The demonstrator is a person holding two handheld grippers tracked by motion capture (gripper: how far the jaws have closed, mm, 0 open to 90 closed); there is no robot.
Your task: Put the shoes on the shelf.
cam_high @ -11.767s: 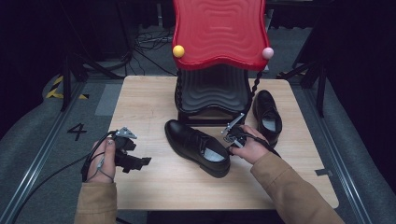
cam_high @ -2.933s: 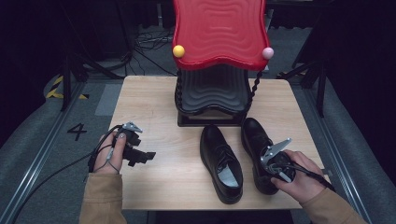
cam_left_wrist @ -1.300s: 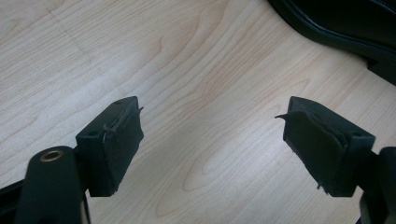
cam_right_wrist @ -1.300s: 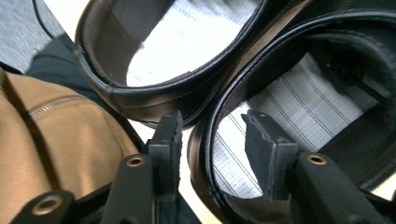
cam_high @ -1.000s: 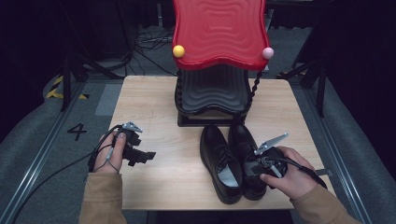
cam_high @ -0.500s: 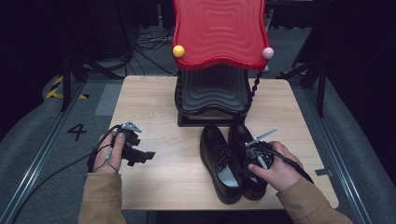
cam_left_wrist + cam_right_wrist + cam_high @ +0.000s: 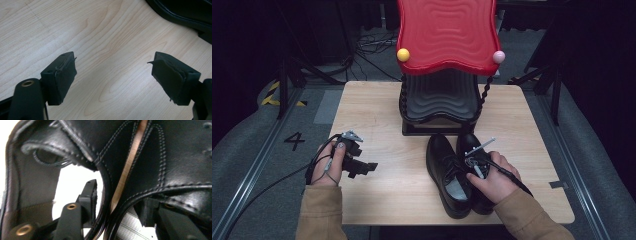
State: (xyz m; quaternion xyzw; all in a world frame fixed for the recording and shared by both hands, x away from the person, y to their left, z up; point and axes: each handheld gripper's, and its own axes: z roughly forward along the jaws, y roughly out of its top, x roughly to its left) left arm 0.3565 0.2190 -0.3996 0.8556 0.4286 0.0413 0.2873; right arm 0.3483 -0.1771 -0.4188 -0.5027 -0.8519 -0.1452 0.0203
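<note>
Your right gripper (image 7: 473, 162) has just been closing, one of its fingers (image 7: 91, 192) inside each of the paired black shoes (image 7: 459, 172) on the bench (image 7: 377, 110), adjoining walls between them, while your left gripper (image 7: 113, 75) rests with fingers apart over bare wood.

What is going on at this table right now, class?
A person works at a wooden table with a hand-held gripper in each hand. The right hand-held gripper reaches into a pair of black shoes standing side by side in front of a red and black stand; one jaw sits inside each shoe, straddling their adjoining sides, and the jaws have just been closing. The left hand-held gripper rests open on the bare wood, holding nothing.
</note>
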